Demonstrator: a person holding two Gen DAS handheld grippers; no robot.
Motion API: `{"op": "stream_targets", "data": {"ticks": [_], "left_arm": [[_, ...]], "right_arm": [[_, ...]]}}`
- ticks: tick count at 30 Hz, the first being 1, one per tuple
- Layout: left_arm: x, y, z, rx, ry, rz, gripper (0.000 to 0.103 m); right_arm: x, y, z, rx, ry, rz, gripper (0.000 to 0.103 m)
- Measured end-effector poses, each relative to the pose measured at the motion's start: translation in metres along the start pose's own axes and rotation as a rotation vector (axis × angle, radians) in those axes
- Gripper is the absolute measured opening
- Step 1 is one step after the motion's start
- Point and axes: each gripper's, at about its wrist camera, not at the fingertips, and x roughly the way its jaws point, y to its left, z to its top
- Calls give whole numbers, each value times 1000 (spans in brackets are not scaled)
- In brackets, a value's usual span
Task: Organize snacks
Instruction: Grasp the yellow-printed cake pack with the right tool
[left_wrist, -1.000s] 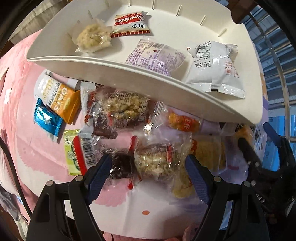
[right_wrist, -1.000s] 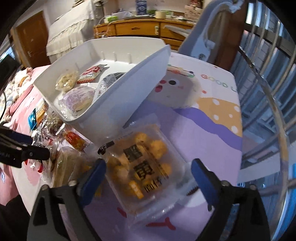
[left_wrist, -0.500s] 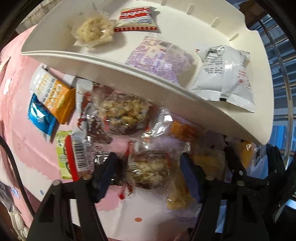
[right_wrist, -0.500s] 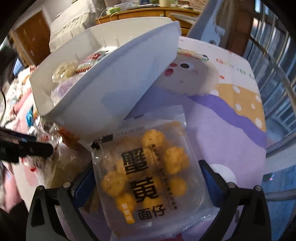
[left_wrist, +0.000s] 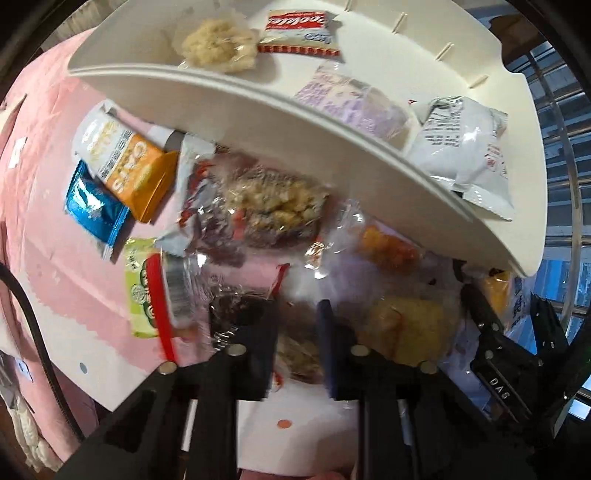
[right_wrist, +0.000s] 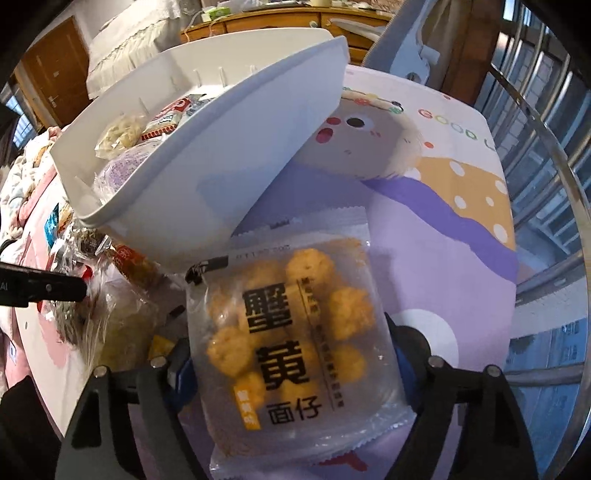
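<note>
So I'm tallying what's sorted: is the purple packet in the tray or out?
In: the purple packet lies inside the tray, beside the white bag.

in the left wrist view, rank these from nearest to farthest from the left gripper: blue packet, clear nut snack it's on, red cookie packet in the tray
1. Clear nut snack: pinched between the left gripper fingers, bottom centre.
2. Blue packet: on the pink cloth, up and to the left.
3. Red cookie packet: inside the white tray, at the top.
</note>
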Motion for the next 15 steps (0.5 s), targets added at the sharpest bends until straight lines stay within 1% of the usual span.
{"op": "stream_targets", "data": {"ticks": [1,3,5,7,8,10,12,15], "left_arm": [[-1,5,-1,-16,12,-23,18],[-2,13,-3,-35,17,-37,19],[-4,20,-7,-38,16,-45,24],[-8,26,-15,-27,16,-53,34],[-9,27,-16,-20,17,-59,38],[-12,30,-22,-4,15,-67,54],[-13,32,-31,15,20,-77,60],[-10,30,-40,24,34,-82,61]], "right_arm": [[-1,0,0,8,7,0,82],[-2,-1,0,32,20,-1,82],[-3,-2,-1,50,32,-4,82],[-4,-4,-3,65,42,-8,82],[-5,-4,-5,78,48,-9,82],[-6,-7,-7,98,54,-8,82],[-8,-8,-12,121,60,-6,81],[-10,-11,-16,160,71,0,81]]}}
